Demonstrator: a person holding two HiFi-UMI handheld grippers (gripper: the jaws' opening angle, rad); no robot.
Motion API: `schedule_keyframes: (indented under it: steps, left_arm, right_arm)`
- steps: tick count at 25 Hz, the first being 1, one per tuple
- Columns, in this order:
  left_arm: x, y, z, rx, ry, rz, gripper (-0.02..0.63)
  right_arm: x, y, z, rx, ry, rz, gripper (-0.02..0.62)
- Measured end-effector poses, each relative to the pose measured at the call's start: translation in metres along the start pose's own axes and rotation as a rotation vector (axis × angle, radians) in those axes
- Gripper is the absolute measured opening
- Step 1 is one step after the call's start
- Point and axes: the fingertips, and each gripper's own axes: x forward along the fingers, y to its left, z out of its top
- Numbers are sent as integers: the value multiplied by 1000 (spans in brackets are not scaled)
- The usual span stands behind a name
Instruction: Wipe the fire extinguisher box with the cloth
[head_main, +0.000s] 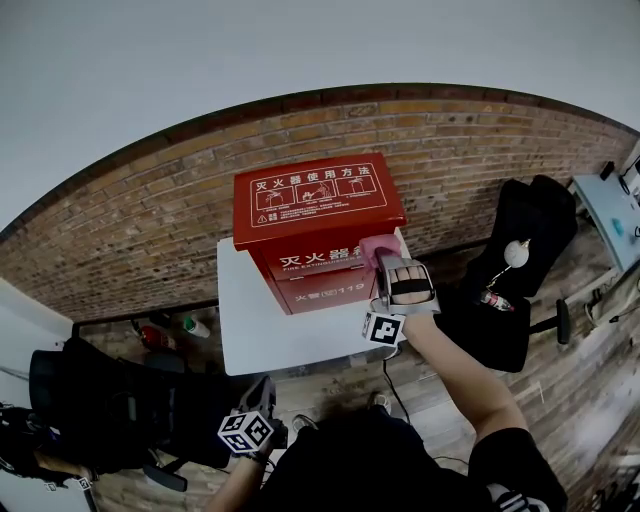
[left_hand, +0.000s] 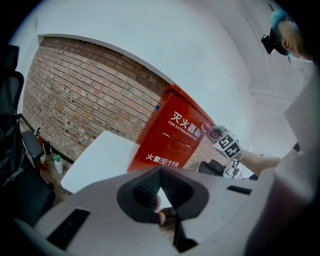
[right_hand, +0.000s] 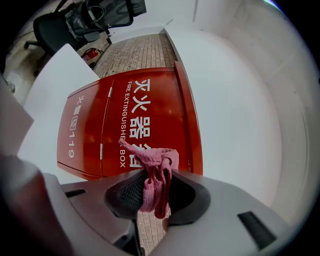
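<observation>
Pinches pink cloth (right_hand: 156, 167) in right gripper (right_hand: 152, 190), seemingly against fire extinguisher box (right_hand: 140, 115), for wiping; holds left gripper (left_hand: 159, 189) closed, empty, aside.

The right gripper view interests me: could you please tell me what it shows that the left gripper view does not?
Only the right gripper view shows how the jaws of the right gripper stand: shut on the pink cloth. Only the left gripper view shows the jaws of the left gripper, together and empty, and the marker cube on the right gripper. Both show the red box, the white table and the brick wall.
</observation>
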Motion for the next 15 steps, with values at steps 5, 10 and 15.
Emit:
schedule_keyframes:
  steps: [5,10,15]
  left_arm:
    - [4,-2,2,4,5,2,18]
    - [4,-4,0,8,10,8,18]
    - [3,-3,-1,10,13,16,18]
  right_arm:
    - [2,13,1,6,-9,19,106]
    - [3,27,0,1,-8,37,106]
    - [4,36,1,2,-11,48,104]
